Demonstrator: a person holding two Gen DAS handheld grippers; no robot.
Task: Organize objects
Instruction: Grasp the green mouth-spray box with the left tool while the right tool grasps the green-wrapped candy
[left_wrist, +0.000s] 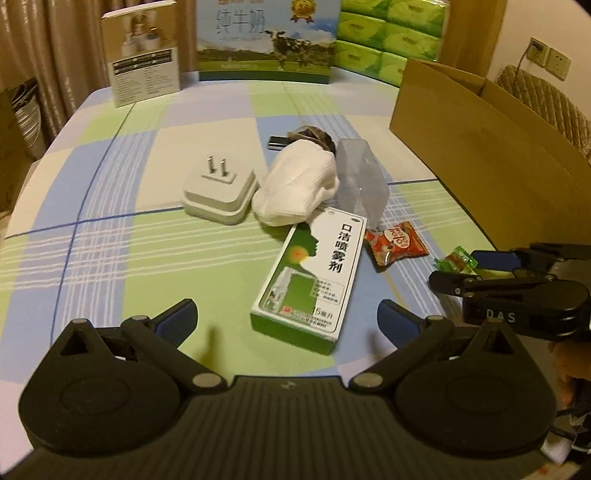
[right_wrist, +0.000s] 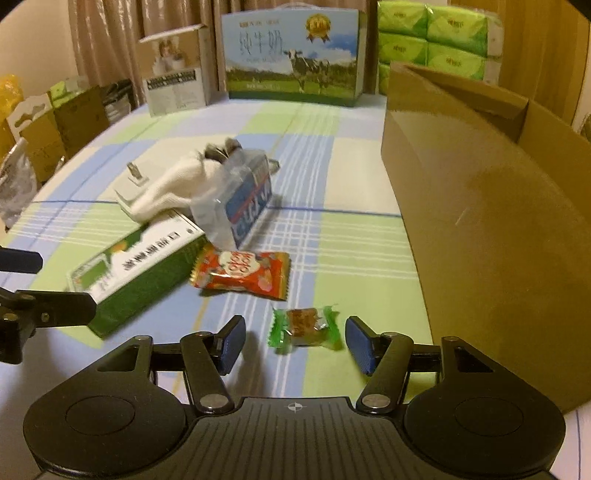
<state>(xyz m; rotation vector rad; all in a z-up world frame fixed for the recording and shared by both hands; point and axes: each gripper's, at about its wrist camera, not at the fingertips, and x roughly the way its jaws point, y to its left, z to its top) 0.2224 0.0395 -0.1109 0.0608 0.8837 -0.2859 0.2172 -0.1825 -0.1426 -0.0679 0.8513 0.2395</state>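
A green-wrapped candy (right_wrist: 304, 326) lies on the checked tablecloth (right_wrist: 332, 236) between the fingers of my right gripper (right_wrist: 295, 343). The pads stand a little apart from it on both sides, so the gripper is open. In the left wrist view the same candy (left_wrist: 456, 260) shows inside the right gripper (left_wrist: 469, 271). My left gripper (left_wrist: 286, 321) is wide open, and the near end of a green and white spray box (left_wrist: 310, 280) sits between its fingertips without touching them. A red snack packet (right_wrist: 242, 273) lies beside that box.
A white plug adapter (left_wrist: 219, 194), a white sock (left_wrist: 295, 192) and a clear plastic pack (left_wrist: 362, 184) cluster mid-table. An open cardboard box (right_wrist: 480, 221) stands on the right. A milk carton (left_wrist: 266, 40), green tissue packs (left_wrist: 391, 33) and a small box (left_wrist: 144, 59) line the back.
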